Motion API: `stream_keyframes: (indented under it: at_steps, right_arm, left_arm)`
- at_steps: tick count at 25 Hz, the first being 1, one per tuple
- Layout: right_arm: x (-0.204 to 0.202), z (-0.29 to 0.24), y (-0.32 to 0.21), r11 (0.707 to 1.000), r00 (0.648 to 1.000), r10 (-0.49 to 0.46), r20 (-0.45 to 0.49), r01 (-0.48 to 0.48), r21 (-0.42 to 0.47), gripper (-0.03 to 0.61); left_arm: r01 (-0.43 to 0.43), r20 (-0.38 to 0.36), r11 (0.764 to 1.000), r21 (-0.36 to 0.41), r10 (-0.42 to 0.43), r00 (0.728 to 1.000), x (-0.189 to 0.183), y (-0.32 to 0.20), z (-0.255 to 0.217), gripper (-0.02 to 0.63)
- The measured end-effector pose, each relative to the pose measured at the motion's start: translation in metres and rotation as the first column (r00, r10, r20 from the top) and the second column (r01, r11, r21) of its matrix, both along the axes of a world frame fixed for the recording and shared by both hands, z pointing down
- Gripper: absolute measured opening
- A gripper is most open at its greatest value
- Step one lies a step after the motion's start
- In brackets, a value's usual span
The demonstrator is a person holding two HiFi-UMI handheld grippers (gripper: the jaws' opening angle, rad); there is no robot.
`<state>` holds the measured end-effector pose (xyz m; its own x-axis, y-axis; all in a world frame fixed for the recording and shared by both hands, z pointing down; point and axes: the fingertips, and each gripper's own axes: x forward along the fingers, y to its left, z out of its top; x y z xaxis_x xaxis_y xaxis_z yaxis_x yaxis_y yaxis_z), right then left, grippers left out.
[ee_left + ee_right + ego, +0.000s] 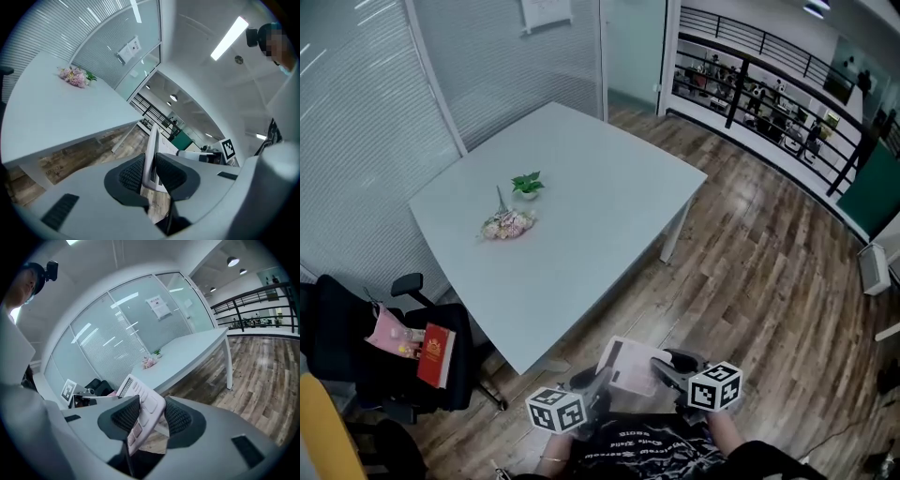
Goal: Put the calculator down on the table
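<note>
A pale pink-white calculator [630, 366] hangs in the air over the wooden floor, just off the near corner of the light grey table [581, 216]. Both grippers hold it. My left gripper [602, 380] grips its left edge; in the left gripper view the calculator [151, 154] stands edge-on between the dark pads of that gripper [151, 176], which press on it. My right gripper [661, 367] holds the right side; in the right gripper view the keypad of the calculator [143, 408] lies tilted between the pads of that gripper [152, 417]. The table [187, 352] lies ahead.
A bunch of pink flowers [508, 223] and a small green plant [527, 184] sit near the table's middle left. A black office chair [384, 361] with a pink bag and a red book stands at the table's left. Glass walls with blinds rise behind; a railing [750, 47] runs at the far right.
</note>
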<state>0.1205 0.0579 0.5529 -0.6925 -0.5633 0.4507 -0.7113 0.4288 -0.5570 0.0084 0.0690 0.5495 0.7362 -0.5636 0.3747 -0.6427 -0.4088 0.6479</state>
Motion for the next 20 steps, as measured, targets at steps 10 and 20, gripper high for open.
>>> stream_keyframes:
  at_steps: [10, 20]
  right_arm:
    - [-0.046, 0.001, -0.077, 0.997, 0.997, 0.074, -0.017, -0.074, -0.003, 0.179]
    - [-0.083, -0.005, -0.147, 0.993, 0.994, 0.11, -0.017, -0.11, 0.041, 0.178]
  left_arm:
    - [-0.043, 0.032, 0.999, -0.023, 0.044, 0.999, -0.046, -0.084, 0.001, 0.086]
    - [-0.028, 0.069, 1.0, -0.013, 0.029, 0.997, -0.084, -0.16, -0.001, 0.098]
